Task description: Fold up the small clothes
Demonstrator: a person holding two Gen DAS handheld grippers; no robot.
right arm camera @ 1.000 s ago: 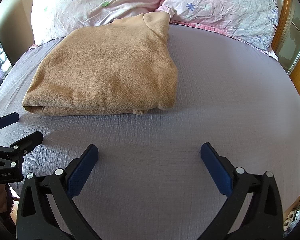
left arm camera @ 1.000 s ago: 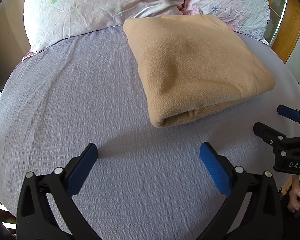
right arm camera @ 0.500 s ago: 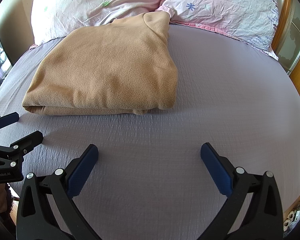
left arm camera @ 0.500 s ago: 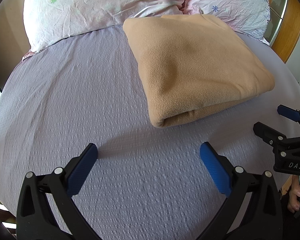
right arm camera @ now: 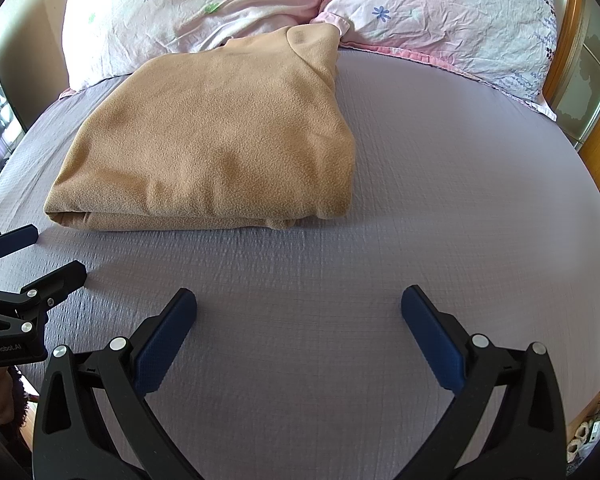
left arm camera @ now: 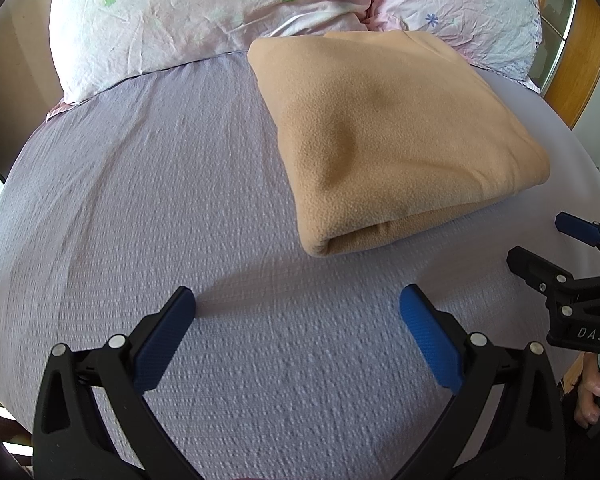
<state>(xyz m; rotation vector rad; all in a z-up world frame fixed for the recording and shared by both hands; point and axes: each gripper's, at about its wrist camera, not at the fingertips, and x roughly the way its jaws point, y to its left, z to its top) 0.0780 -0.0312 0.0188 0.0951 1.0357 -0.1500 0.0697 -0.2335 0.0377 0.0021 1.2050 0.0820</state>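
Note:
A tan fleece garment (left arm camera: 396,136) lies folded into a thick rectangle on the lilac bed sheet (left arm camera: 140,208), its far edge against the pillows. It also shows in the right wrist view (right arm camera: 212,148). My left gripper (left arm camera: 296,316) is open and empty, hovering over bare sheet in front of the garment's near left corner. My right gripper (right arm camera: 300,316) is open and empty, over bare sheet in front of the garment's near right corner. Each gripper shows at the edge of the other's view, the right one (left arm camera: 548,248) and the left one (right arm camera: 36,256).
Two pink floral pillows (right arm camera: 204,4) (right arm camera: 452,20) lie along the head of the bed. A wooden bed frame (left arm camera: 572,64) stands at the right. The sheet (right arm camera: 460,184) stretches to the right of the garment.

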